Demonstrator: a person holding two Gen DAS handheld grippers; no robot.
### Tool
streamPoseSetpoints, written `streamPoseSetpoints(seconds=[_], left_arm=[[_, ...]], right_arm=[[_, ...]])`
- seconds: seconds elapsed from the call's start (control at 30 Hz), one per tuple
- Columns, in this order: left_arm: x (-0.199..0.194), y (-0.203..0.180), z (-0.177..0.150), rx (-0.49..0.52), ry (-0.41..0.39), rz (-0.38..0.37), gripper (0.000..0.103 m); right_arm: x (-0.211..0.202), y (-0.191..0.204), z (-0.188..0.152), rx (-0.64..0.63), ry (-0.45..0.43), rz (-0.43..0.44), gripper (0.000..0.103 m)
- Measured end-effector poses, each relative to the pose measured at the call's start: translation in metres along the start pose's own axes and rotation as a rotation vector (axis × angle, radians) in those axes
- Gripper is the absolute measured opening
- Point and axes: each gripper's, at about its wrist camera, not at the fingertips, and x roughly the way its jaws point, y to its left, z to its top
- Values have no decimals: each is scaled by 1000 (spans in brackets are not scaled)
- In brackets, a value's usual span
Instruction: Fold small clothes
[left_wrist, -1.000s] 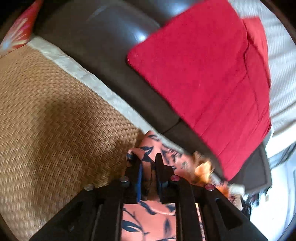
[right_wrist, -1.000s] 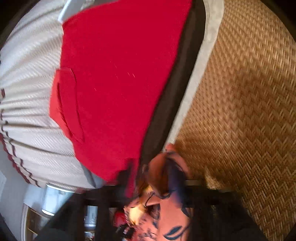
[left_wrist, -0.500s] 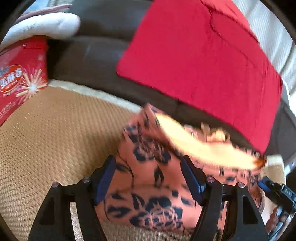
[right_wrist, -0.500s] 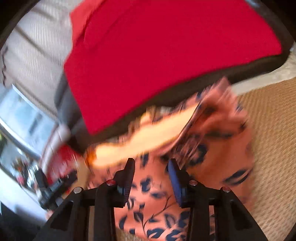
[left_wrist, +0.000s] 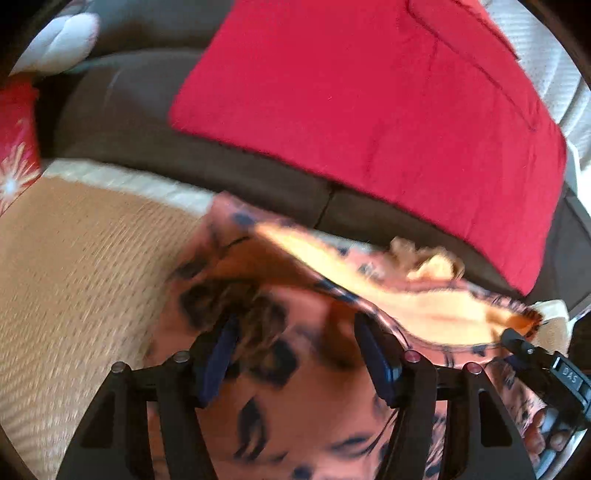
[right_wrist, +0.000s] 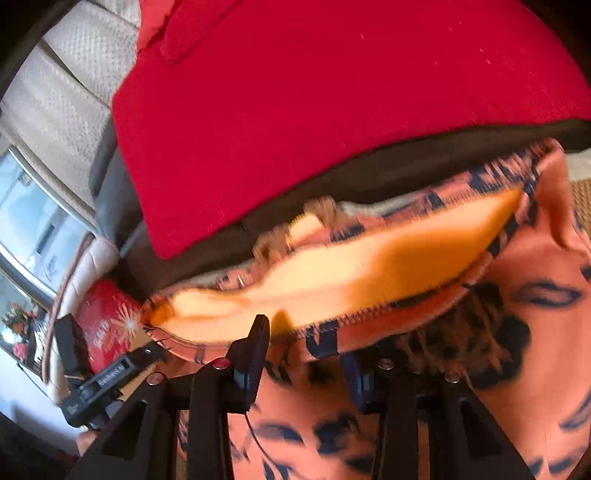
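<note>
Item: small orange floral garment (left_wrist: 303, 369), lower centre of both views on the woven mat (left_wrist: 81, 280), released; left hand-held gripper (left_wrist: 295, 354) and right hand-held gripper (right_wrist: 306, 354) both spread wide, empty; step apparently laying flat; next, regrasp an edge to fold.

A woven tan mat (left_wrist: 74, 280) with a pale cream border (left_wrist: 122, 179) covers the near surface. Behind it runs a dark brown sofa (left_wrist: 122, 110), a red cushion (left_wrist: 388, 110) leaning on it. Beige perforated upholstery (right_wrist: 66, 85) rises beyond. At the far left, blurred, is what seems a bright window (right_wrist: 33, 221); daylight falls warm across everything.
</note>
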Motion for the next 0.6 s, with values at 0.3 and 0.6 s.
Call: streamPoseSetpoints(seconds=[0.3,0.6], left_arm=[[4,4,41,-36,-146,-86,66],[9,-29,31,83,-78,9,68]], right_arm=[[-6,-15,33,109,-219,150,54],[-11,3,24,44,-119,51,53]])
